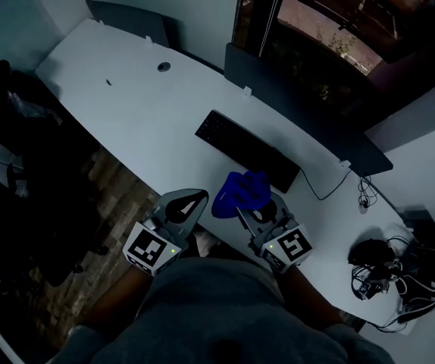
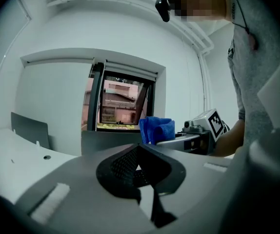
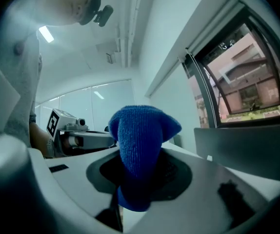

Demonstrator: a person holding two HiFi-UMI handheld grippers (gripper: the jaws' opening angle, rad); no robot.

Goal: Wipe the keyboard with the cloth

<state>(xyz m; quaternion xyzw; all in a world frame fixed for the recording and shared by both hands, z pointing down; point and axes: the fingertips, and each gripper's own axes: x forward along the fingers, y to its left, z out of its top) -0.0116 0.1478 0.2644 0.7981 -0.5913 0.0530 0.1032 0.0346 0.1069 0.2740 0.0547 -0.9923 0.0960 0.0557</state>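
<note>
Right gripper (image 1: 254, 205) clamped cloth (image 1: 239, 192), left gripper (image 1: 193, 199) closed empty; we needed flat, even strokes along keyboard (image 1: 246, 151).

The tabletop (image 1: 126, 105) is being looked down on steeply from the head camera. Each gripper camera is being carried close behind its own jaws, facing outward at low level; the window (image 2: 118, 104) and blue cloth (image 2: 157, 128) are being caught by both.
</note>
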